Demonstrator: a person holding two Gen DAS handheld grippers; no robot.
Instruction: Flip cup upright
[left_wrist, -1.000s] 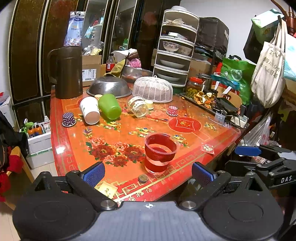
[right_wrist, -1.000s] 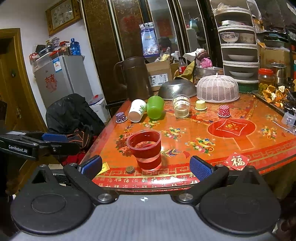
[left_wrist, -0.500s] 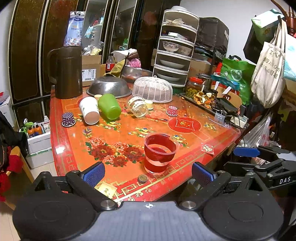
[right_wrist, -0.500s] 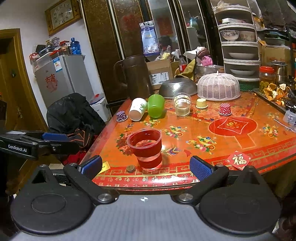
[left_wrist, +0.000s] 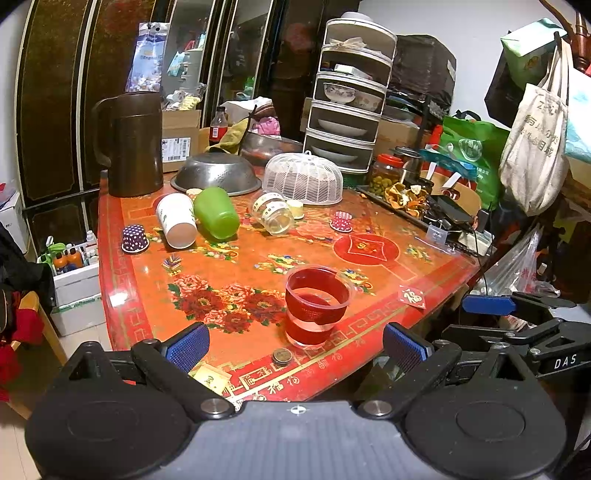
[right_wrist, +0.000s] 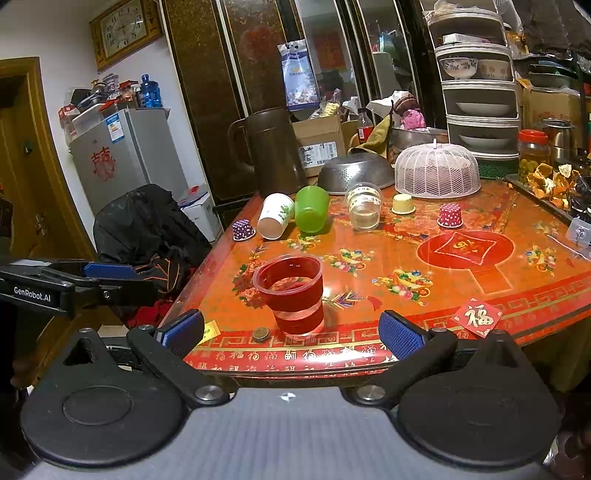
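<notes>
A clear plastic cup with red bands (left_wrist: 317, 304) (right_wrist: 291, 295) stands upright near the front edge of the red floral table (left_wrist: 229, 273) (right_wrist: 461, 295). A white paper cup (left_wrist: 176, 220) (right_wrist: 276, 216), a green cup (left_wrist: 216, 213) (right_wrist: 312, 208) and a clear jar (left_wrist: 274, 216) (right_wrist: 364, 206) lie on their sides farther back. My left gripper (left_wrist: 295, 345) is open and empty, just short of the table edge. My right gripper (right_wrist: 290, 332) is open and empty, also at the front edge, with the red cup just beyond it.
A brown jug (left_wrist: 129, 144), an upturned steel colander (left_wrist: 216, 177), a white mesh food cover (left_wrist: 304, 179) and a stacked dish rack (left_wrist: 351, 103) stand at the back. Small upturned dotted cups (left_wrist: 135, 238) (left_wrist: 341, 221) and a coin (left_wrist: 282, 356) lie on the table.
The right wrist view has shifted slightly, the table scene sitting a little lower. Nothing on the table has moved and both grippers stay open.
</notes>
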